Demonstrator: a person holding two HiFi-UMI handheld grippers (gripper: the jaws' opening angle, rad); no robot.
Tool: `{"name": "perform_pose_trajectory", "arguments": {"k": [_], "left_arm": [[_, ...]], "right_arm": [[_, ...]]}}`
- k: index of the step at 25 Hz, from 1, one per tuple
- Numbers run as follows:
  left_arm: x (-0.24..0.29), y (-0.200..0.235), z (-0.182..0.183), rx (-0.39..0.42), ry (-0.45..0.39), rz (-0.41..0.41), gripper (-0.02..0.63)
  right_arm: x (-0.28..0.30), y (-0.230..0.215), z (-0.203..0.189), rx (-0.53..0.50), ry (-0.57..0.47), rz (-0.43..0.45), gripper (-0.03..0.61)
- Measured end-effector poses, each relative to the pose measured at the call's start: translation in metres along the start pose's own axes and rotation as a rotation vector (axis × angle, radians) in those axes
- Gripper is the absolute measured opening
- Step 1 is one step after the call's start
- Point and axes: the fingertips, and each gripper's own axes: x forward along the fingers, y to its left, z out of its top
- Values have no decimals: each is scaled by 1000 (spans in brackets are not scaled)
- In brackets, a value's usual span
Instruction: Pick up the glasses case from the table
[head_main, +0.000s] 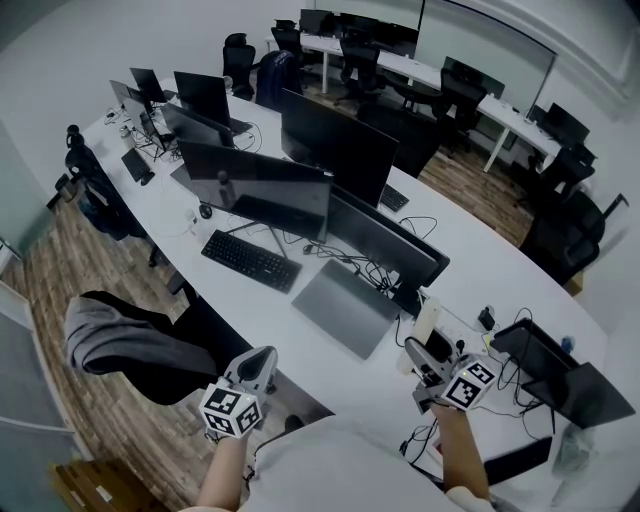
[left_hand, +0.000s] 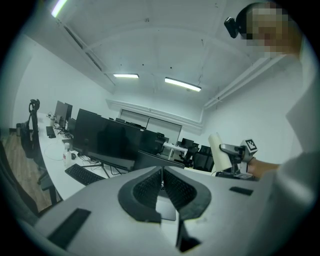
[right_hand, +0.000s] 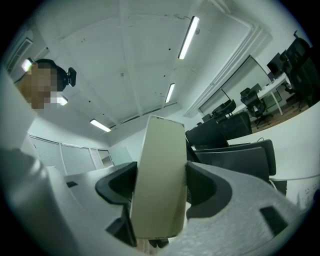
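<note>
At 5 o'clock in head view, over the white curved table (head_main: 480, 250): R gripper (head_main: 425, 342) clamps the cream, flat, oblong glasses case (right_hand: 159, 170) betw. both pads, jaws spread approx. to the case's width, case standing on end, lifted off the tabletop. At 7 o'clock: L gripper (left_hand: 161, 182), jaws pressed together, nothing betw. them.
</note>
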Motion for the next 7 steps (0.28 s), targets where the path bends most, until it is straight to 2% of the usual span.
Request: {"name": "perform_pose_trajectory", "arguments": {"k": [7], "left_arm": [[-3,3,1,-1,-3,5,11]], "right_arm": [[0,2,1,3,-4,1,308]]}}
